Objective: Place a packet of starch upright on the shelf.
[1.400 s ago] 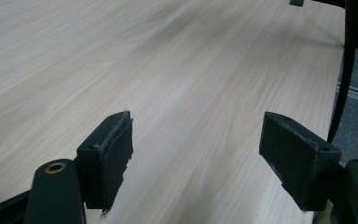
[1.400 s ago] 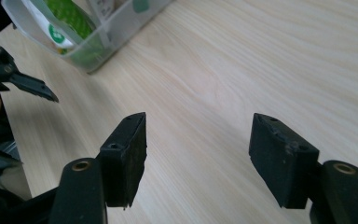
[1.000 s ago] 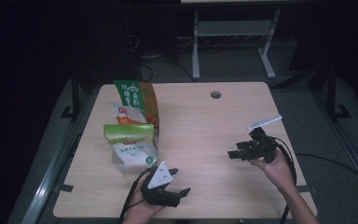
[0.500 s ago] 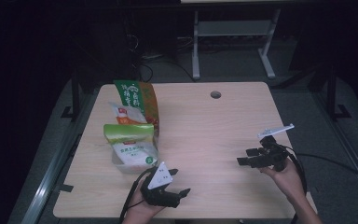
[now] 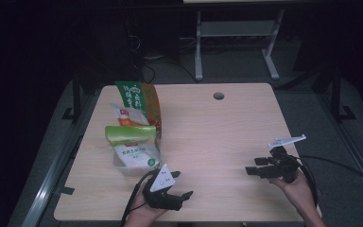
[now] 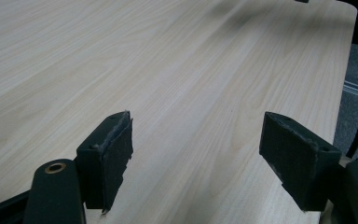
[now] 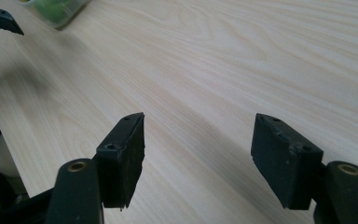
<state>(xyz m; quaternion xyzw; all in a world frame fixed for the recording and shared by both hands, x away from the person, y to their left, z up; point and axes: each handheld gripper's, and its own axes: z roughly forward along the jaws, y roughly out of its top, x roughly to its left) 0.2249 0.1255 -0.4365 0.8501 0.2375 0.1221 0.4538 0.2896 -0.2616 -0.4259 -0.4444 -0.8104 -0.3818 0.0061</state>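
Snack bags (image 5: 134,127), a green-topped white pouch ahead of taller orange-green ones, stand untouched at the table's (image 5: 217,137) nine o'clock. Right gripper (image 5: 260,166) has drawn back toward four o'clock, jaws apart, empty. Left gripper (image 5: 182,185) waits at six o'clock (also spread, empty). No grasp has begun.

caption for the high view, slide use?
Two open hand-held grippers, left and right, over a wooden table beside snack bags.

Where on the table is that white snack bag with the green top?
In the high view, the white bag with the green top lies on the table's left side, just in front of the green and orange bag and beyond the left gripper.
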